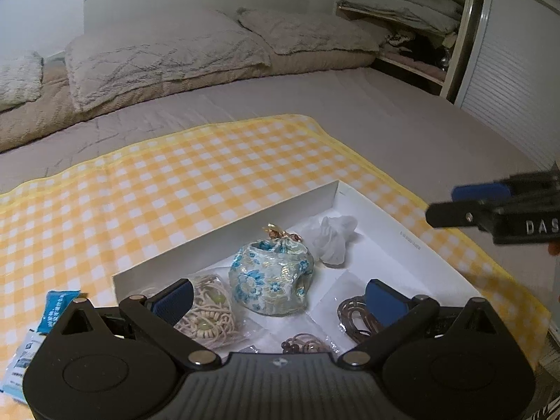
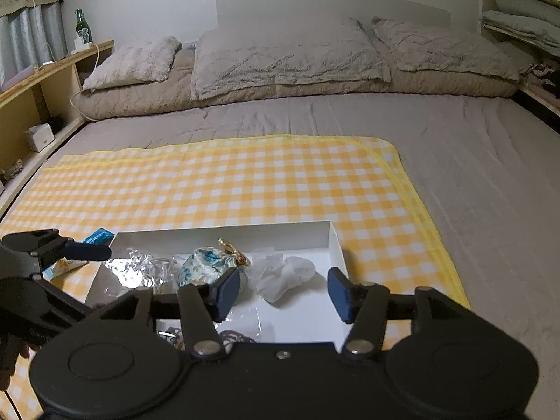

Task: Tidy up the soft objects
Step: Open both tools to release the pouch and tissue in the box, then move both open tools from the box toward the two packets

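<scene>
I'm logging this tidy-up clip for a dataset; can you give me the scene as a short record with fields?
surface: yellow checked cloth on a bed
container: white tray
in tray: floral pouch, crumpled white plastic, beige cord bundle, brown cord coil
outside tray: blue packets at its left
left tongs: open, empty, over the tray
right tongs: open, empty, over the white plastic

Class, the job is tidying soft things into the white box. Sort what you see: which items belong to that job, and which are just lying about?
Belongs to the job:
white box
floral pouch
crumpled white bag
woven cord bundle
brown cord coil

Just lying about:
pillows
green bottle
blue packets
folded bedding on shelf
</scene>
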Motion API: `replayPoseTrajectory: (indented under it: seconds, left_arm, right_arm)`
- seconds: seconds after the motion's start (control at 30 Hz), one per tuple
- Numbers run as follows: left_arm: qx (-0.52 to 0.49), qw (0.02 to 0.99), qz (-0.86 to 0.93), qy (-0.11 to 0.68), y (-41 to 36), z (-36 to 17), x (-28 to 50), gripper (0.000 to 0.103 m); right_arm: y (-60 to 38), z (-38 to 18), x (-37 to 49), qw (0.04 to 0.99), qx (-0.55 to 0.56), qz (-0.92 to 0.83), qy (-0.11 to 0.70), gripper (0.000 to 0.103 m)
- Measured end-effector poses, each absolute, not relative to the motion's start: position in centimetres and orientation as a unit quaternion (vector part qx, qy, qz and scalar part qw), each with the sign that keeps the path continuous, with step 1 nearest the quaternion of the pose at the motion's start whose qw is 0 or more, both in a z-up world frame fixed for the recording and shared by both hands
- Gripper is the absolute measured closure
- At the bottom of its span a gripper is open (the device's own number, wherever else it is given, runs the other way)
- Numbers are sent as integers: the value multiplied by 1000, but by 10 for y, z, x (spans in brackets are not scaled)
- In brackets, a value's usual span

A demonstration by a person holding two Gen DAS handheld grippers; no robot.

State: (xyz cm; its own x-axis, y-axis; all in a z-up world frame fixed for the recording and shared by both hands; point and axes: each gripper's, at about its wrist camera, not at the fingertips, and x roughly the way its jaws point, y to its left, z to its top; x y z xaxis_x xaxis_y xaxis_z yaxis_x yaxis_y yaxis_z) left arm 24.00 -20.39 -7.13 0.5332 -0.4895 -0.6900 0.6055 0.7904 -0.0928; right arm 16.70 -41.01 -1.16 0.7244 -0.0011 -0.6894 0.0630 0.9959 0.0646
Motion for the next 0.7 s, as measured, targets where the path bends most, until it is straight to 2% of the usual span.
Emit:
replayPoseTrajectory:
  seconds: [0.13, 0.53, 0.6, 0.7]
  left_arm:
    - [74, 877, -307, 361, -195, -64, 235, 0]
    - [57, 890, -286, 351, -177, -55, 223, 0]
    - [58, 890, -286, 352, -175, -55, 221, 0]
    - [59, 889, -286, 352, -173, -55, 217, 0]
  right_arm:
    - [-409, -11, 156, 929, 40, -17, 368, 42]
    - [-403, -11, 124, 936, 21, -28, 352, 10]
    - [-402, -11, 120, 936, 22, -34, 349, 0]
    - [-404, -12, 114, 938, 31, -33, 343, 0]
